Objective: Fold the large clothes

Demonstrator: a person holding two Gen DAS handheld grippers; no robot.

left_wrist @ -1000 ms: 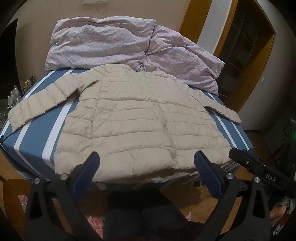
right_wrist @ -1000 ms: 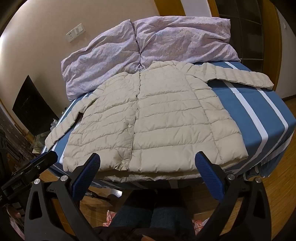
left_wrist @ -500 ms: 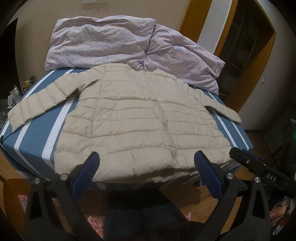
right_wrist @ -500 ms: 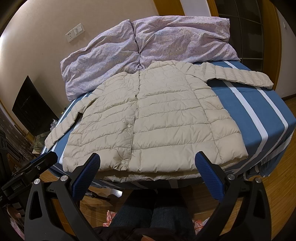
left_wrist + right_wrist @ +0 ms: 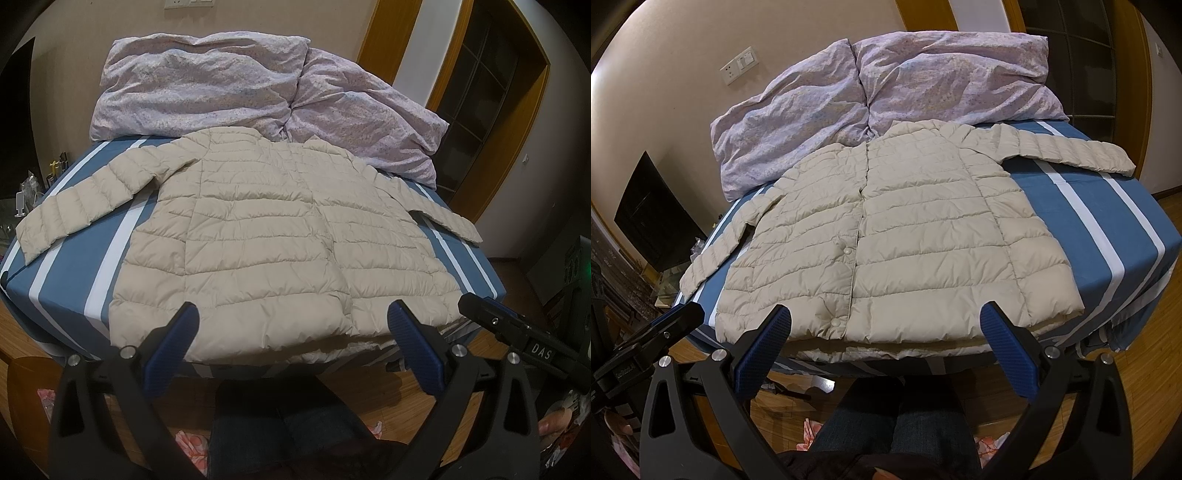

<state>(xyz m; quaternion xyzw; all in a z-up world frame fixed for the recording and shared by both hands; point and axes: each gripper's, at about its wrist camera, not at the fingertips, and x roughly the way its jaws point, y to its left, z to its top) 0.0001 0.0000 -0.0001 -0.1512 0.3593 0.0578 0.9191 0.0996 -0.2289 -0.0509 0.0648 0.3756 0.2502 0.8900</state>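
Note:
A beige quilted puffer jacket (image 5: pixel 266 236) lies flat and face up on the bed, both sleeves spread out to the sides; it also shows in the right wrist view (image 5: pixel 897 236). Its snap-button front runs down the middle. My left gripper (image 5: pixel 291 332) is open and empty, held above the floor just short of the jacket's hem. My right gripper (image 5: pixel 886 328) is open and empty at the same hem, a little to the right. Each gripper's body shows at the edge of the other's view.
The bed has a blue sheet with white stripes (image 5: pixel 70 273). Two lilac pillows (image 5: pixel 199 81) lie at the head by the wall. A doorway with wooden frame (image 5: pixel 491 92) is at the right. The person's legs (image 5: pixel 897 424) and wooden floor are below the grippers.

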